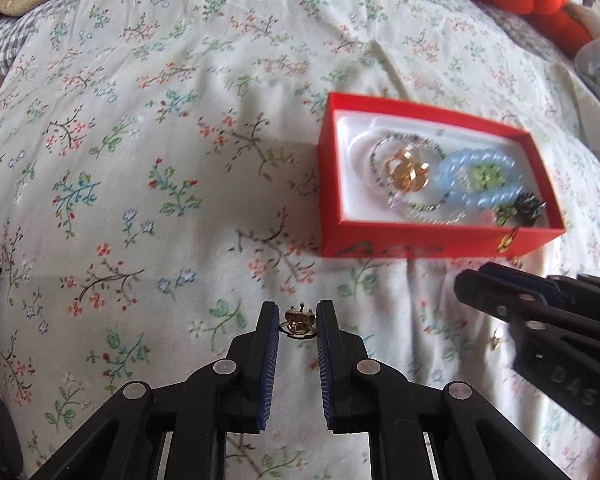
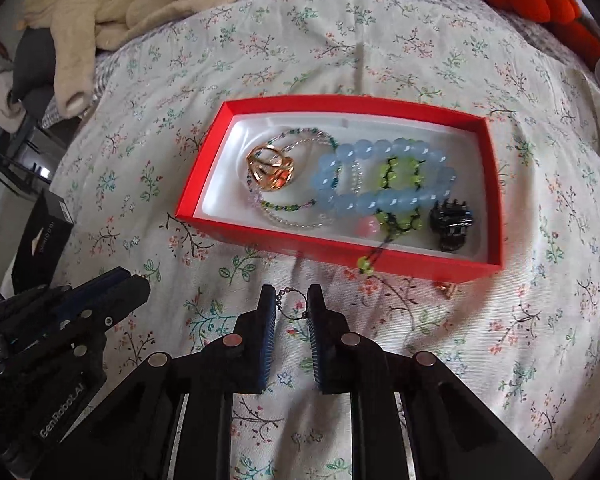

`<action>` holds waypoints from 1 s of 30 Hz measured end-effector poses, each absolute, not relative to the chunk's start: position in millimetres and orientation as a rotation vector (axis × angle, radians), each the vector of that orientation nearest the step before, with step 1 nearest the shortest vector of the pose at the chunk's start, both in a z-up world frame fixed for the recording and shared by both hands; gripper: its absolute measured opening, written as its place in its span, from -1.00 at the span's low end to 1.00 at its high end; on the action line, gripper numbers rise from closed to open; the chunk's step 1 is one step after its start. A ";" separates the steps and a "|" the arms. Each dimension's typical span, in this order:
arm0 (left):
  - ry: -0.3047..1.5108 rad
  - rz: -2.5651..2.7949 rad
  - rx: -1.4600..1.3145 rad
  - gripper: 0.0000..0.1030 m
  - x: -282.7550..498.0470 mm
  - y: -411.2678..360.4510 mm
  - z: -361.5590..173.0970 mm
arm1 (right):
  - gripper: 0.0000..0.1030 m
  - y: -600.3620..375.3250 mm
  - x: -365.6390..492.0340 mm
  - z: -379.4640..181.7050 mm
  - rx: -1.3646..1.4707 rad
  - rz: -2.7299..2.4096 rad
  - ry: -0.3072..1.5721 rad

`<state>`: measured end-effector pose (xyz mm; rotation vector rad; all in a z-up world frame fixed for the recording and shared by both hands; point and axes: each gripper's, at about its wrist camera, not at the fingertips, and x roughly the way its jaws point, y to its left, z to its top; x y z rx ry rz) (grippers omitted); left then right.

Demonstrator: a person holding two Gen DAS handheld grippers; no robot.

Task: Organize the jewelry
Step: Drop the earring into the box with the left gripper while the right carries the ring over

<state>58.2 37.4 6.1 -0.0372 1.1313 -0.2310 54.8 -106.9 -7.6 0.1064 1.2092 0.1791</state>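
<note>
A red box (image 1: 428,246) (image 2: 204,184) lies on the floral bedsheet. It holds a blue bead bracelet (image 2: 384,176), a gold ring piece (image 2: 270,168), a clear bead strand, a green beaded piece (image 2: 400,172) and a black hair claw (image 2: 452,224). My left gripper (image 1: 299,326) is shut on a small gold ring (image 1: 299,322), left of and nearer than the box. My right gripper (image 2: 293,304) is shut on a small bead chain loop (image 2: 294,302), just before the box's near wall. A small gold item (image 2: 446,290) lies on the sheet by the box.
A cream garment (image 2: 120,8) lies at the far left of the bed. Red plush toys (image 2: 540,0) sit far right. A black box (image 2: 40,240) stands off the bed's left edge. The other gripper (image 1: 540,320) shows at the right of the left wrist view.
</note>
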 end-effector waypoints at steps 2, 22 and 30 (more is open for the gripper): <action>1.108 -0.245 -0.057 -0.73 59.6 32.7 10.8 | -0.67 -119.3 50.8 2.6 0.131 0.174 1.189; 1.033 -0.261 -0.186 -0.72 95.8 0.5 9.5 | -0.67 -203.5 52.1 39.2 0.285 0.102 1.107; 1.026 -0.226 -0.182 -0.34 92.1 5.3 14.4 | -0.67 -213.3 53.9 37.2 0.300 0.083 1.103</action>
